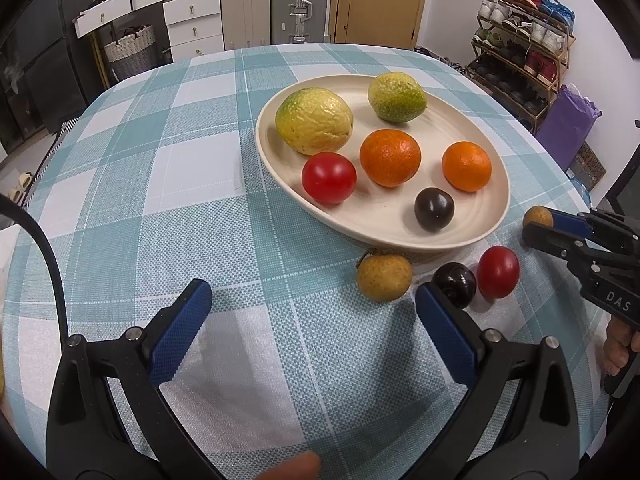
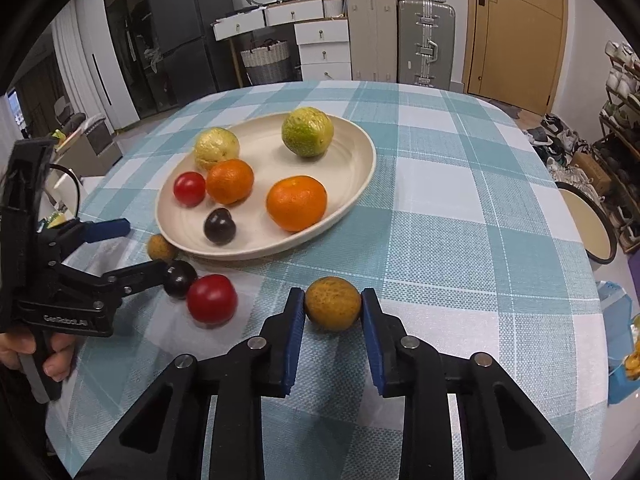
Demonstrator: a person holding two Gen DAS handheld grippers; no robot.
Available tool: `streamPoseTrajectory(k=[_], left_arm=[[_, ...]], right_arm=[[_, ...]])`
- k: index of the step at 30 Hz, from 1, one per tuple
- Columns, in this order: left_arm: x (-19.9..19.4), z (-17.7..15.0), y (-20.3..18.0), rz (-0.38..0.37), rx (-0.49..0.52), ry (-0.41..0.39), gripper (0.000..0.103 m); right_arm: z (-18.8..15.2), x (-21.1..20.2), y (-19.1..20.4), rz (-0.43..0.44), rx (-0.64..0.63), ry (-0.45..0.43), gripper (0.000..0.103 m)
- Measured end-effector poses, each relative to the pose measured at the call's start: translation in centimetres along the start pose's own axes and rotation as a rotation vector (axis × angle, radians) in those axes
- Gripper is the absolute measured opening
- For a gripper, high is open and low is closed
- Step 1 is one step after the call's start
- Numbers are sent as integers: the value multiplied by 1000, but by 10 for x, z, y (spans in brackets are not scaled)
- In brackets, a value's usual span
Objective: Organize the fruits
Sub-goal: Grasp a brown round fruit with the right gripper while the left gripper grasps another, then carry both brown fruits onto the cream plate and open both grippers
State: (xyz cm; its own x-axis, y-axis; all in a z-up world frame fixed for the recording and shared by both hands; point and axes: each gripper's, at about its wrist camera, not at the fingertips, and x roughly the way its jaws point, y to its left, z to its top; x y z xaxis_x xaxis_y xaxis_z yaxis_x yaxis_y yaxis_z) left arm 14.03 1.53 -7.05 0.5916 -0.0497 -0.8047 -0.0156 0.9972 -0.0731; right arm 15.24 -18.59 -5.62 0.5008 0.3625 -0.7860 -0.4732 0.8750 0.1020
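Observation:
A cream oval plate point(image 1: 472, 120) point(image 2: 360, 148) holds two yellow-green fruits, two oranges point(image 1: 390, 157), a red fruit point(image 1: 329, 177) and a dark plum point(image 1: 434, 209). On the cloth before it lie a brown speckled fruit point(image 1: 384, 278) point(image 2: 161, 247), a dark plum point(image 1: 455, 283) point(image 2: 179, 278) and a red fruit point(image 1: 498, 272) point(image 2: 211, 299). My left gripper point(image 1: 314, 304) point(image 2: 146, 246) is open, its right finger beside the plum. My right gripper point(image 2: 333, 306) point(image 1: 534, 226) is shut on another brown speckled fruit point(image 2: 333, 303) point(image 1: 538, 216) near the cloth.
The table has a teal and white checked cloth point(image 1: 192, 184) point(image 2: 460, 200). Beyond its far edge stand suitcases point(image 1: 298, 0), white drawers point(image 1: 192, 24) and a shoe rack point(image 1: 520, 48). A round stool point(image 2: 588, 220) stands right of the table.

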Motion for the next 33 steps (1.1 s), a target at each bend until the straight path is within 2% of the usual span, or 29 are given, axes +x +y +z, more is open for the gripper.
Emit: streamPoseTrajectory(k=[2,8,13,17,20,24,33], left_arm=[[-1,0,1,-11,-3,-4,99],[-5,1,-3,-47,15,-25,77],[-8,1,-10,-99,51,-34,52],[-10,-1,-18,-103,87,-37,39],[-12,-2,-23,-122,109,-40,25],[-19,-3,-27,-131,139,-63,24],[-41,0,-14,-130,111,-126,24]], right_arm=[[0,-5,2,-1,-7,-13,29],[2,-11,1,-5,2,-27,29],[4,-9,-1,-4,15,-29,29],[5,-10,2,-2,10,-31,29],[5,-11,3,5,13,-37,29],[6,-13,5,7,12,-42,29],[8,-19,14,13,-5,-59,29]])
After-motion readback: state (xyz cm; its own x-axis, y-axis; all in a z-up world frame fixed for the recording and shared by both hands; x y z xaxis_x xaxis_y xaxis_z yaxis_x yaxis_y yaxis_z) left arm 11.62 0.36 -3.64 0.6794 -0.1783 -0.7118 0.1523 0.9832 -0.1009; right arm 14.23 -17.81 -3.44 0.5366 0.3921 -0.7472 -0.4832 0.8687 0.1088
